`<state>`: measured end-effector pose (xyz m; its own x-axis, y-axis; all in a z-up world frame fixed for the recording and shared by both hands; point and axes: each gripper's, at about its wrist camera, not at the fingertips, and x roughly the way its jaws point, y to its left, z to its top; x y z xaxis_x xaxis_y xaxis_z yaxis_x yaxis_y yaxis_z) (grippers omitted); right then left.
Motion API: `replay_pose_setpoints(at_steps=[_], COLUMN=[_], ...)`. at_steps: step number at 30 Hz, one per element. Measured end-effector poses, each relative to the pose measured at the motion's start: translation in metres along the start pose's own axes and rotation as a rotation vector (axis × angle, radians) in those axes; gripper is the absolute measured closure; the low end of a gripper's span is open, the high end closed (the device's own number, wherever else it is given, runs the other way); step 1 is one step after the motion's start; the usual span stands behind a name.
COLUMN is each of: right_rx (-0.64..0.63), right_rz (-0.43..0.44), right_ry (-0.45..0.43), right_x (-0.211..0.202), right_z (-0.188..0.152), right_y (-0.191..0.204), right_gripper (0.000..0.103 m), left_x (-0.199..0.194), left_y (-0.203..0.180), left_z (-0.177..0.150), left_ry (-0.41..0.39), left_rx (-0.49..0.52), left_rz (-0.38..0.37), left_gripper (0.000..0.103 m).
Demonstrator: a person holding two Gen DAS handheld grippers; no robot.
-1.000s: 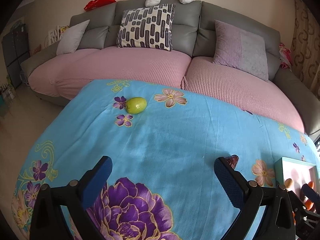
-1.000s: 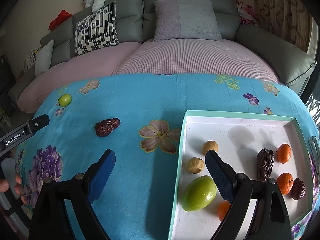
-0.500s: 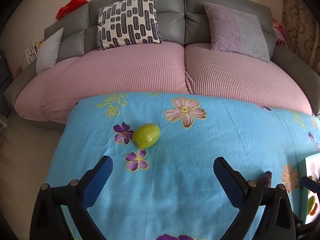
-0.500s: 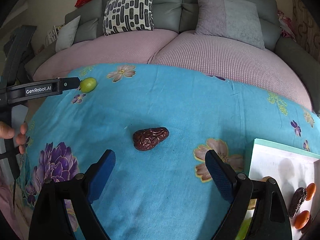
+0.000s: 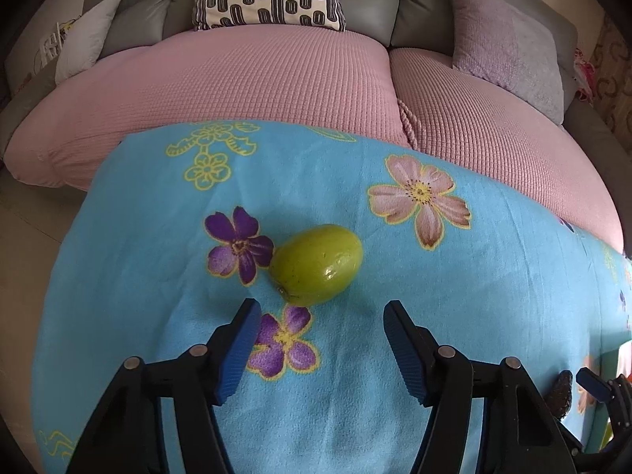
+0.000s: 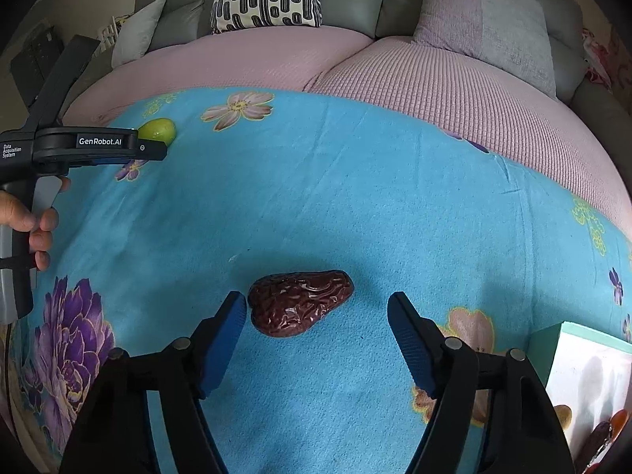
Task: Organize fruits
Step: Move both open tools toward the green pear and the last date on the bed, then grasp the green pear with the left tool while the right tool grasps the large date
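Both grippers are spread wide, nothing gripped. The left gripper sits right in front of the smooth green oval fruit lying on the blue floral fleece blanket. The right gripper lines up on the wrinkly dark red date, its left finger almost touching it. The mint-rimmed white tray is off to the right.

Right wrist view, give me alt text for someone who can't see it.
The open right gripper hovers just short of a wrinkled dark red date on a blue floral blanket. The left gripper nears a green fruit at far left.
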<state>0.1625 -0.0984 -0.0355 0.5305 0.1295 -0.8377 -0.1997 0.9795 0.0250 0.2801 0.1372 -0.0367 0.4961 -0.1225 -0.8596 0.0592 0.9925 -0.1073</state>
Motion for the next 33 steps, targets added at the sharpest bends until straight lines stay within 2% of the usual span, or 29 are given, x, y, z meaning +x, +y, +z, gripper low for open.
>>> replay_pose_setpoints(at_steps=[5,10,14,17,18,20,21,24,29,33], right_rx=[-0.003,0.003,0.008,0.001,0.0,-0.003,-0.003,-0.005,-0.004,0.019], right_rz=[0.006,0.019,0.025,0.026,0.027,0.032,0.034,0.036,0.049,0.057], right_ry=[0.016,0.025,0.029,0.032,0.033,0.03,0.028,0.028,0.016,-0.009], right_x=[0.006,0.008,0.01,0.008,0.008,0.007,0.005,0.006,0.002,-0.011], right_z=[-0.001,0.0,0.005,0.006,0.006,0.005,0.005,0.005,0.003,-0.003], right_y=[0.001,-0.001,-0.001,-0.001,-0.001,-0.001,-0.002,-0.001,-0.001,-0.004], right_gripper=[0.028,0.028,0.028,0.029,0.03,0.041,0.046,0.046,0.046,0.046], left_x=[0.0,0.001,-0.001,0.007,0.009,0.014,0.017,0.024,0.015,-0.006], left_y=[-0.001,0.004,0.0,-0.002,-0.002,-0.006,-0.007,-0.008,-0.008,-0.013], left_z=[0.006,0.018,0.033,0.041,0.043,0.045,0.045,0.041,0.031,0.012], left_ry=[-0.001,-0.007,-0.035,-0.008,-0.002,0.004,0.009,0.034,0.02,0.012], left_rx=[0.003,-0.01,0.03,0.039,0.04,0.055,0.061,0.055,0.037,-0.014], left_rz=[0.03,0.055,0.078,0.079,0.079,0.085,0.085,0.085,0.052,0.029], left_gripper=[0.037,0.042,0.042,0.042,0.042,0.044,0.047,0.053,0.054,0.055])
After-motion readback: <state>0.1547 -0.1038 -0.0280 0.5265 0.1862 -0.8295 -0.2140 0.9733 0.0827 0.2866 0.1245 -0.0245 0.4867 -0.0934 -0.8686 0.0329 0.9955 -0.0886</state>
